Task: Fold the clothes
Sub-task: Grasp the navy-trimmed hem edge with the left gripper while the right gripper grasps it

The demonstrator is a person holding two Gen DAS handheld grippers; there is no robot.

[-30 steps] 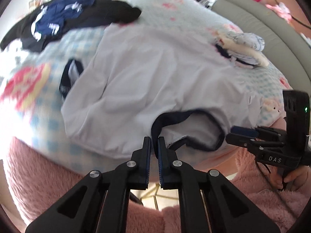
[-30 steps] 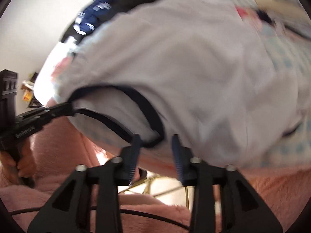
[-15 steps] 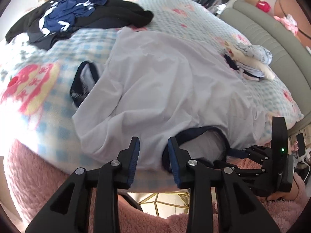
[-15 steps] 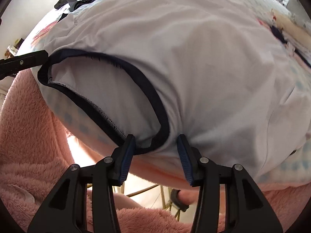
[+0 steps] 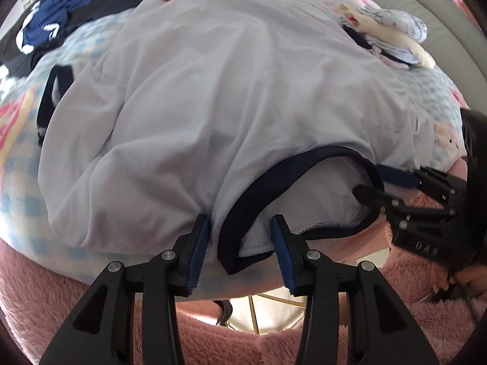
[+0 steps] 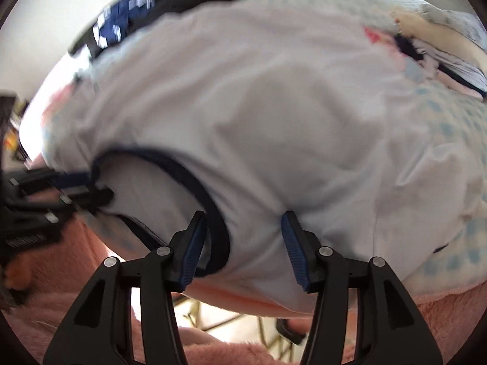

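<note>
Left wrist view: the left gripper [image 5: 240, 234] is gaping wide, its fingers straddling the shirt's [image 5: 219, 97] navy collar [image 5: 243, 210]. Right wrist view: the right gripper [image 6: 243, 234] is spreading open around the collar's [image 6: 213, 213] other end, shirt [image 6: 274, 121] lying ahead.

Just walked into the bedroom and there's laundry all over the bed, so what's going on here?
A person is working on a white T-shirt with a dark collar, spread on the bed, holding tongs in each hand. Both the left tongs and the right tongs are open at either end of the collar, gripping nothing. No fold is made yet. Dark clothes are heaped at the far side.
</note>
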